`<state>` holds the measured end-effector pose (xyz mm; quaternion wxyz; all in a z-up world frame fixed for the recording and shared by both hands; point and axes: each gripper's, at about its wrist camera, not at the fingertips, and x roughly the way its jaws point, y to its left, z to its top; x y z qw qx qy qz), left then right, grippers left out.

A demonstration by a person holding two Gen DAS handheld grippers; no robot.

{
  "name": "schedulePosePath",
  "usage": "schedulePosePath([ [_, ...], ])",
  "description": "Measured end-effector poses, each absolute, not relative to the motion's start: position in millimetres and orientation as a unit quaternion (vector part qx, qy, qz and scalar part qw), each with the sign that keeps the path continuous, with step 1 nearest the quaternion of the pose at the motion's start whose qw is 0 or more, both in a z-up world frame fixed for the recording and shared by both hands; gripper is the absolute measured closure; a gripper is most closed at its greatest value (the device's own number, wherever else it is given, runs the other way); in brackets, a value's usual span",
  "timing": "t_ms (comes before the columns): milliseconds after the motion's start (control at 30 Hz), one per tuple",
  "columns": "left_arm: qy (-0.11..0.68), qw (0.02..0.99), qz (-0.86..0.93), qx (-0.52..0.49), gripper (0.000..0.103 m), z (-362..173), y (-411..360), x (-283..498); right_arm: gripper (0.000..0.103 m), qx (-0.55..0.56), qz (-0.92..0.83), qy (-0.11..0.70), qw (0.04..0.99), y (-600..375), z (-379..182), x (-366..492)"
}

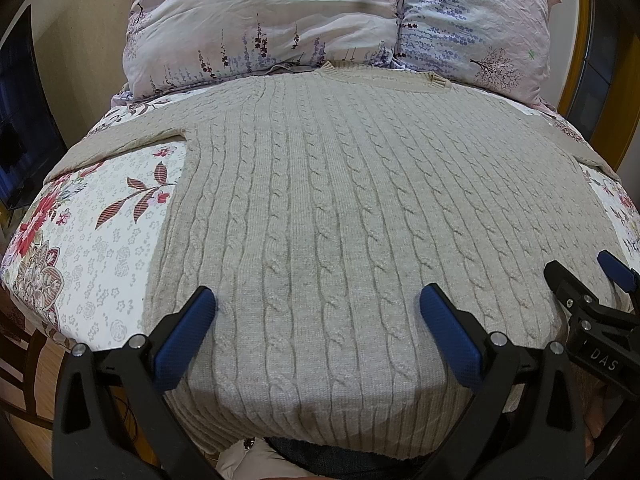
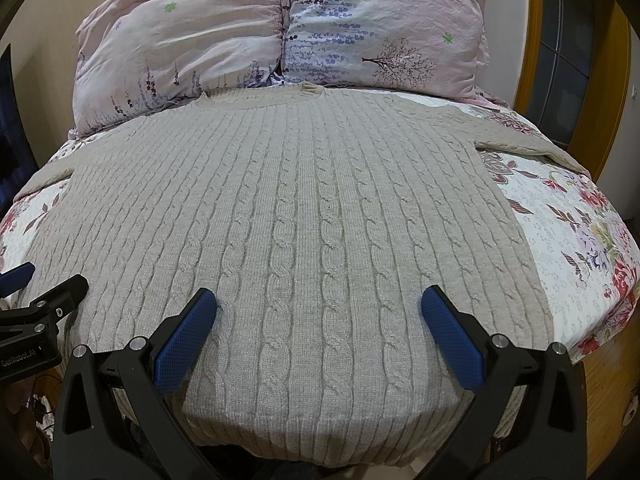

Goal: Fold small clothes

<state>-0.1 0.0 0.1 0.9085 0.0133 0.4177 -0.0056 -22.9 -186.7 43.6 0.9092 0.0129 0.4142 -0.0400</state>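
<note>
A beige cable-knit sweater [image 1: 340, 200] lies flat on a floral-sheeted bed, collar at the far end, hem hanging over the near edge, sleeves spread to both sides. It also fills the right wrist view [image 2: 304, 216]. My left gripper [image 1: 318, 304] is open and empty, held just above the sweater's lower left part. My right gripper [image 2: 319, 304] is open and empty above the lower right part. The right gripper shows at the right edge of the left wrist view [image 1: 588, 276]; the left gripper shows at the left edge of the right wrist view [image 2: 44, 284].
Two pink floral pillows [image 1: 280, 20] [image 2: 384, 24] lie at the head of the bed behind the collar. The floral sheet [image 1: 100, 220] [image 2: 580, 232] shows on both sides. A wooden door frame [image 2: 604, 92] stands at the right; wooden floor [image 1: 36, 360] lies below left.
</note>
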Motion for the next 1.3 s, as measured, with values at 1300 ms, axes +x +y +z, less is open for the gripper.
schedulePosePath([
  [1300,0.399,0.909,-0.101,0.056,0.002,55.4,-9.5,136.2,0.041,0.423,-0.221,0.381,0.792,-545.5,29.8,116.0],
])
